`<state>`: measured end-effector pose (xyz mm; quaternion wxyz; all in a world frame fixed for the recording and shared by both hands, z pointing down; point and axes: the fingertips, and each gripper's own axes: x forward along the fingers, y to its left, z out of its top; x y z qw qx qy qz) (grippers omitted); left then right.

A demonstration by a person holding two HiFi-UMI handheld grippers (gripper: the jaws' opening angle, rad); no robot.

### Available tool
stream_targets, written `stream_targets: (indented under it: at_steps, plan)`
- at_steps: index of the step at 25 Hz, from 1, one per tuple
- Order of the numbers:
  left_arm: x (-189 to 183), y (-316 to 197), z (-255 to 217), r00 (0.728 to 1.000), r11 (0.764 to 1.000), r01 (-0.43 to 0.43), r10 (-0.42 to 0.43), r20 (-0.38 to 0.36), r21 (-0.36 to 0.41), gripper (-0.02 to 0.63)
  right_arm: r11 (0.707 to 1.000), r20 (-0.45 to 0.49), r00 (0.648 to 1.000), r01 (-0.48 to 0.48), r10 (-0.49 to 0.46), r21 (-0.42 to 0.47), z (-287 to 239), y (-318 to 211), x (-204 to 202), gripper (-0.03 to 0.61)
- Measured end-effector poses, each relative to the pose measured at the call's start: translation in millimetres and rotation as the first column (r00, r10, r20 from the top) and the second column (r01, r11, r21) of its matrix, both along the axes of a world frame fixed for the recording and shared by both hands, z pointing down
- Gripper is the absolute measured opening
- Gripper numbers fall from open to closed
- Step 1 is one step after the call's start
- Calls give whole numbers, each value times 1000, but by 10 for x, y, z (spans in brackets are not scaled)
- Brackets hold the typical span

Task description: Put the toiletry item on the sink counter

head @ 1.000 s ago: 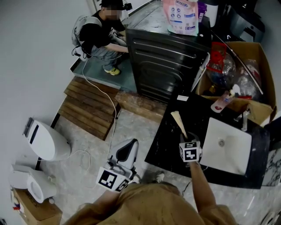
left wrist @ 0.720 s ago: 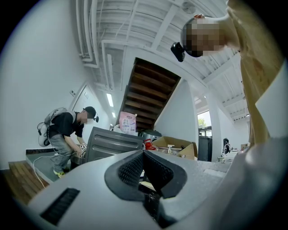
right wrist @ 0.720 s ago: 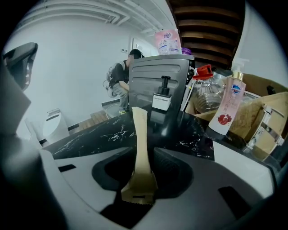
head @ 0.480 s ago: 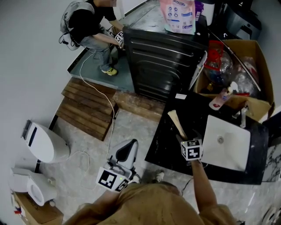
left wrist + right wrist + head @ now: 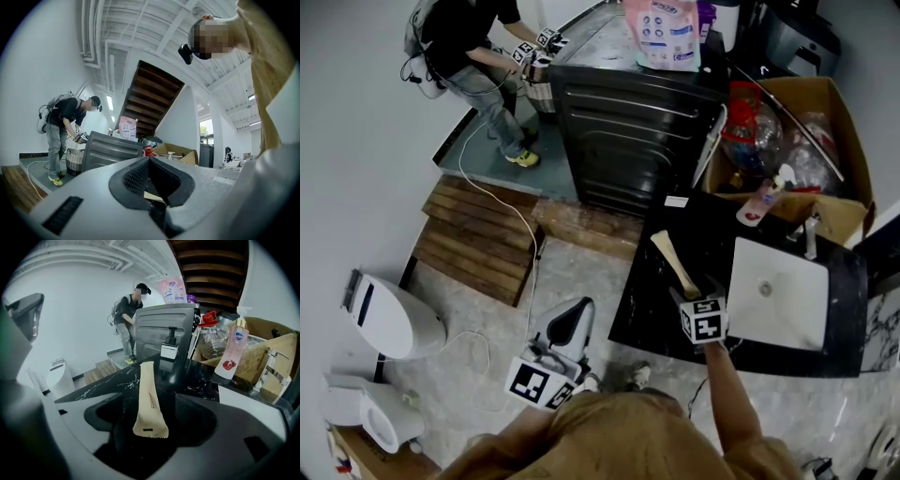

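Toiletry tube (image 5: 149, 399) lies flat on the black desk (image 5: 642, 305), lengthwise between the desk's left edge and the white basin (image 5: 778, 292), touching neither. The right tool (image 5: 691, 296) has just been opening. Its jaws stand wide on either side of the tube's near end, pads off it. Bare desk top flanks the tube on both sides. The left tool (image 5: 150, 164) hangs over the floor, well clear of the desk, jaws together with nothing gripped.

Black marble counter (image 5: 639, 305), beige sachet (image 5: 675, 264) lying flat, pink bottle (image 5: 759, 202), white basin (image 5: 778, 298)
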<state>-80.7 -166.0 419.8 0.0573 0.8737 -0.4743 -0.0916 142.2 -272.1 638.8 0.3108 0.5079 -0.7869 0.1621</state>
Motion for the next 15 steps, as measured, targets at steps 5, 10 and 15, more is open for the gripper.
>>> stream_targets:
  at_steps: [5, 10, 15]
  plan:
    - [2, 58, 6, 1000, 1000, -18, 18, -4, -2, 2, 1000, 7, 1000, -19, 19, 6, -33, 67, 25, 354]
    - [-31, 98, 2, 999, 999, -32, 32, -7, -1, 2, 999, 80, 995, -51, 51, -4, -164, 118, 42, 339]
    - [-22, 78, -12, 999, 999, -45, 45, -12, 5, 2, 994, 160, 981, -110, 106, 17, -388, 154, 156, 206]
